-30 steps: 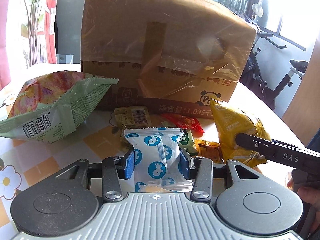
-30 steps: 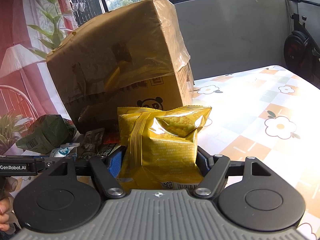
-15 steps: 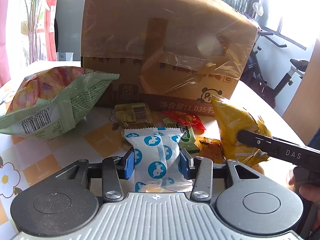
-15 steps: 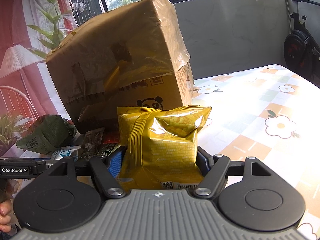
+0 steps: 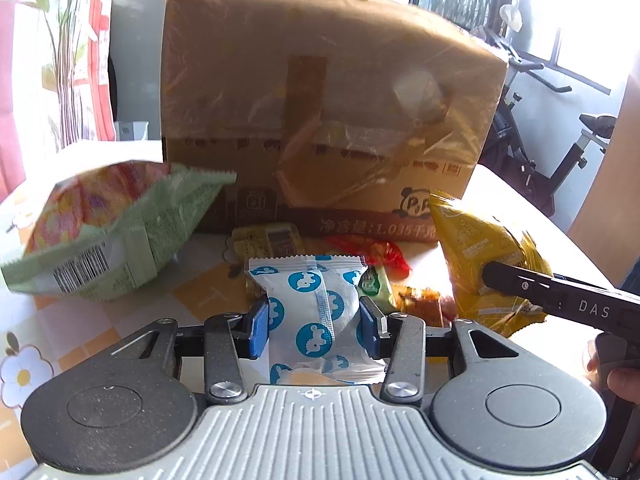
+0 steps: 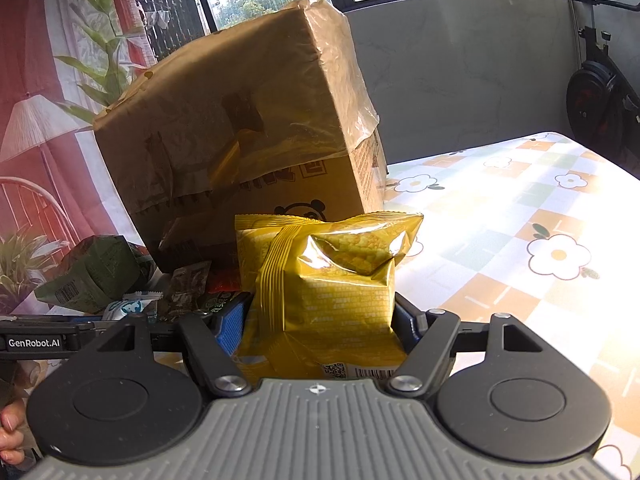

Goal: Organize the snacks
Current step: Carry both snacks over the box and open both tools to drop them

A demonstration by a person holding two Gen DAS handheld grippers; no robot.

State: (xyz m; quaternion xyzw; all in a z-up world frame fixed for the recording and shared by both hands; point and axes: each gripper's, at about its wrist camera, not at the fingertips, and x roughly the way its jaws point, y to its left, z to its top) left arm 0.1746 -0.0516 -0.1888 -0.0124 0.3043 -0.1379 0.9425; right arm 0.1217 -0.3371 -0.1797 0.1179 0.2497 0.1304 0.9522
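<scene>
My left gripper [image 5: 314,326] is shut on a white snack packet with blue dots [image 5: 316,312], held just above the table. My right gripper [image 6: 320,328] is shut on a yellow snack bag [image 6: 328,280]; that bag also shows at the right of the left wrist view [image 5: 480,256]. A large brown cardboard box [image 5: 320,112] stands behind the snacks, also in the right wrist view [image 6: 240,128]. A green puffed bag [image 5: 108,236] lies to the left. Small red [image 5: 376,250], yellow [image 5: 268,236] and green [image 5: 374,284] packets lie in front of the box.
The table has a flower-patterned cloth [image 6: 520,216], with open surface to the right of the box. An exercise bike [image 5: 560,152] stands beyond the table's right side. A plant [image 5: 68,40] and red curtain are at the back left.
My left gripper has drawn back and risen slightly with the blue-dotted packet, and the view shifted a little. The right gripper with the yellow bag has barely moved.
</scene>
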